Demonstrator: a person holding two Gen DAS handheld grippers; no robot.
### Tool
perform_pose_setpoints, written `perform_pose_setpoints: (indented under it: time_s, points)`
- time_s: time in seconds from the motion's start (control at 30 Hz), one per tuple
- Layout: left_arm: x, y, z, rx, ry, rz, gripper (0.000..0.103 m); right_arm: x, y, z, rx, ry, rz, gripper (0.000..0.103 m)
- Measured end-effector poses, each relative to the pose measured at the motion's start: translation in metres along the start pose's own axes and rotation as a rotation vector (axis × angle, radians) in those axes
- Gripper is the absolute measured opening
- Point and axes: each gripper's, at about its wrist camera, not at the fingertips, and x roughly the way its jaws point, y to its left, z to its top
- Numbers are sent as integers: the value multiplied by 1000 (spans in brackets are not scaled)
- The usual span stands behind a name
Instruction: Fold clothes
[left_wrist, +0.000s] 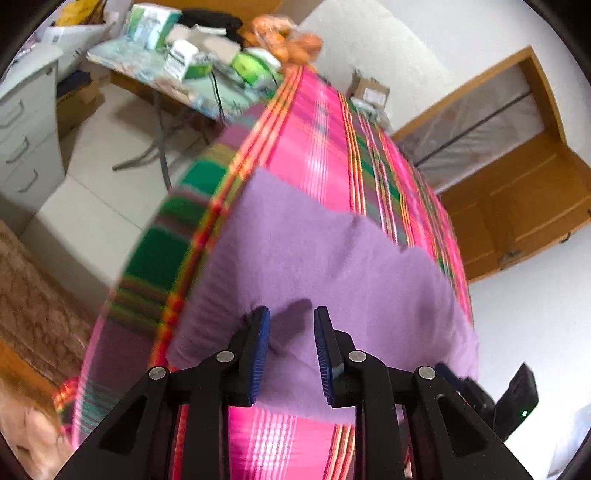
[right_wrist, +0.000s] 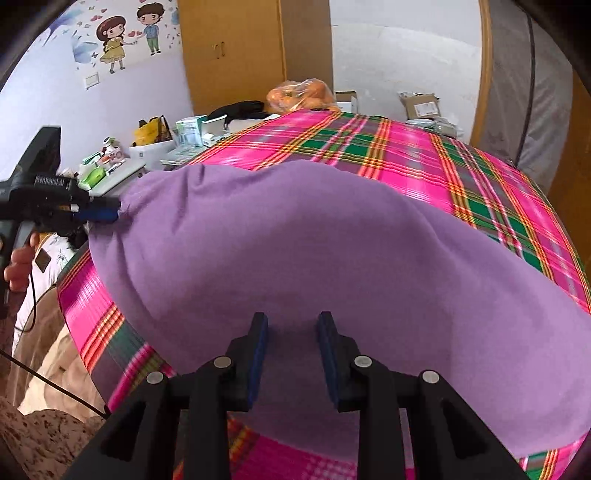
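Observation:
A purple garment (right_wrist: 332, 251) lies spread on a table under a pink and green plaid cloth (right_wrist: 369, 147). It also shows in the left wrist view (left_wrist: 314, 258), at the table's near corner. My left gripper (left_wrist: 291, 332) is open, its blue pads (left_wrist: 260, 350) either side of the garment's edge. In the right wrist view the left gripper (right_wrist: 116, 214) touches the garment's far left corner. My right gripper (right_wrist: 293, 343) is open over the garment's near edge, with fabric between its fingers (right_wrist: 327, 354).
A cluttered side table (left_wrist: 192, 74) with boxes stands beyond the plaid table. A bag of oranges (right_wrist: 301, 94) and a cardboard box (right_wrist: 421, 103) sit at the far edge. A white drawer unit (left_wrist: 26, 136) and wooden cabinets (left_wrist: 517, 206) stand around.

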Motion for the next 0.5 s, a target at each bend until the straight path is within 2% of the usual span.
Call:
perform_pose_setpoints:
  time_s: [0.07,0.13,0.23,0.33,0.4,0.5]
  points:
    - [-8,4,16,-13,-55,17,43,3,2,3,-2,2,6,28]
    - [-6,12,32,-52,-53,-2,44,6,4,6,-2,6,12,28]
    - [8,21,56,-129,-6,-46,44,10,8,9,-10,10,21,28]
    - [16,23,72,-132,6,-24,45,14,10,12,-13,14,30,28]
    - [23,23,76,-133,30,-39,45,17,11,14,-12,19,32,28]
    - [42,30,82,-179,137,-91,45,22,11,17,-5,20,34,28]
